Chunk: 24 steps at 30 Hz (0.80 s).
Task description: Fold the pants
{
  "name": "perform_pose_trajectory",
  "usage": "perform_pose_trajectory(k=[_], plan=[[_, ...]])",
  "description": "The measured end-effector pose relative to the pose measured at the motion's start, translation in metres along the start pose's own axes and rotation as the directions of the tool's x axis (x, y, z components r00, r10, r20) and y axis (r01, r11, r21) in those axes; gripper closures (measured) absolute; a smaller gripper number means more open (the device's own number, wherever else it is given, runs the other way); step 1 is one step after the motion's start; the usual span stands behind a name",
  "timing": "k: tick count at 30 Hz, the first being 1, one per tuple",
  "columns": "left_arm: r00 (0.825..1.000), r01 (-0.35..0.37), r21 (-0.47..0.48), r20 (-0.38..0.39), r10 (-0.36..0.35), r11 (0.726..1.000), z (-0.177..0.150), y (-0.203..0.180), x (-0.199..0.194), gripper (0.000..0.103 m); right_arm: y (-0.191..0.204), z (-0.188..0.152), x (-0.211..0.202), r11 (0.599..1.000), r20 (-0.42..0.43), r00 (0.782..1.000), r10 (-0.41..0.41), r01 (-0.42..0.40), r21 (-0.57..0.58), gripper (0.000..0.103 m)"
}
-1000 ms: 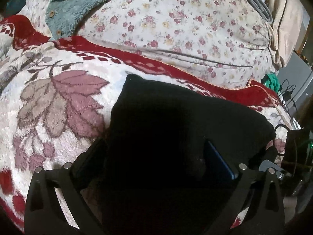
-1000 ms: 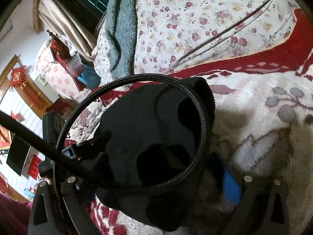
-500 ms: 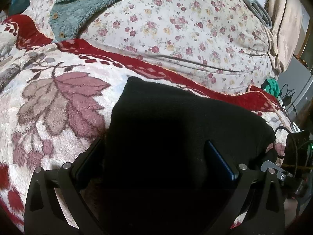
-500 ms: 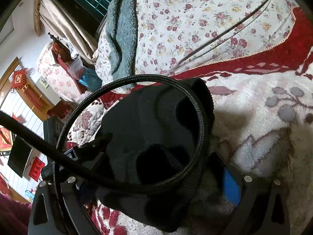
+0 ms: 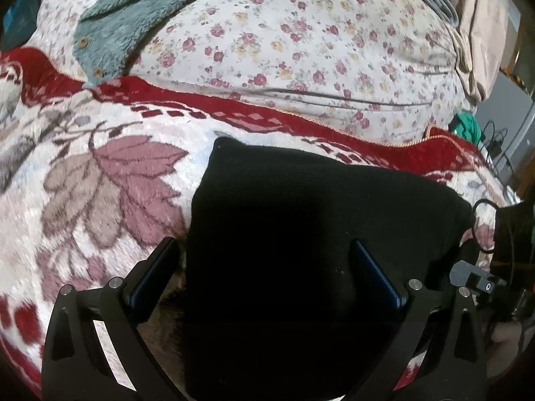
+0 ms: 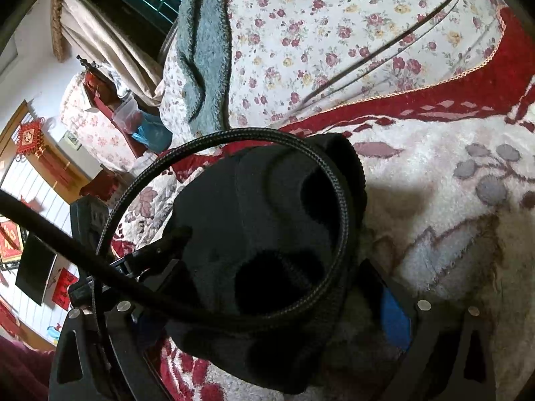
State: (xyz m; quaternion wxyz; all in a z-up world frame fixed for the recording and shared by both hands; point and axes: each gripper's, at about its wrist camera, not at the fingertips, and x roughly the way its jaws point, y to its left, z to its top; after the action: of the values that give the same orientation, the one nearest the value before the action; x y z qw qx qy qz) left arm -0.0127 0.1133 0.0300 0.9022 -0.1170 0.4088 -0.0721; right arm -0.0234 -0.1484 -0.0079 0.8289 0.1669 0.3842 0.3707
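The black pants (image 5: 301,220) lie folded into a compact block on a white blanket with red leaves (image 5: 100,193). My left gripper (image 5: 264,267) is open; its two blue-padded fingers (image 5: 378,274) stand wide apart on either side of the near end of the pants. In the right wrist view the pants (image 6: 267,220) show as a thick black bundle. My right gripper (image 6: 267,297) is open around its near end, with one blue pad (image 6: 394,317) showing at the right. A black braided cable (image 6: 341,207) loops in front of the bundle.
A floral quilt (image 5: 317,43) with a teal fleece garment (image 5: 133,16) lies heaped behind the blanket. The other gripper's body and cables (image 5: 501,234) sit at the right edge of the left wrist view. Furniture and red decorations (image 6: 50,167) stand beyond the bed's left side.
Both grippers have drawn back slightly from the pants. The pants stay still on the blanket.
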Motion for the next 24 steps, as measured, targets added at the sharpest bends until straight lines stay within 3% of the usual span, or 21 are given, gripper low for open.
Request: perform_pose_trajectory(k=[7, 16, 24], plan=[[0.999, -0.039, 0.066, 0.003, 0.039, 0.997, 0.002, -0.007, -0.001, 0.001, 0.004, -0.001, 0.0, 1.0, 0.0, 1.0, 0.007, -0.007, 0.021, 0.014], [0.999, -0.044, 0.067, 0.007, 0.044, 0.997, 0.0, -0.007, -0.002, 0.001, 0.002, 0.002, 0.003, 1.0, -0.016, 1.0, -0.007, 0.008, 0.029, 0.026], [1.0, -0.017, 0.035, -0.01, 0.017, 0.999, 0.0, -0.003, 0.001, 0.001, -0.007, 0.006, 0.006, 0.998, -0.047, 0.998, 0.03, -0.028, 0.059, 0.025]])
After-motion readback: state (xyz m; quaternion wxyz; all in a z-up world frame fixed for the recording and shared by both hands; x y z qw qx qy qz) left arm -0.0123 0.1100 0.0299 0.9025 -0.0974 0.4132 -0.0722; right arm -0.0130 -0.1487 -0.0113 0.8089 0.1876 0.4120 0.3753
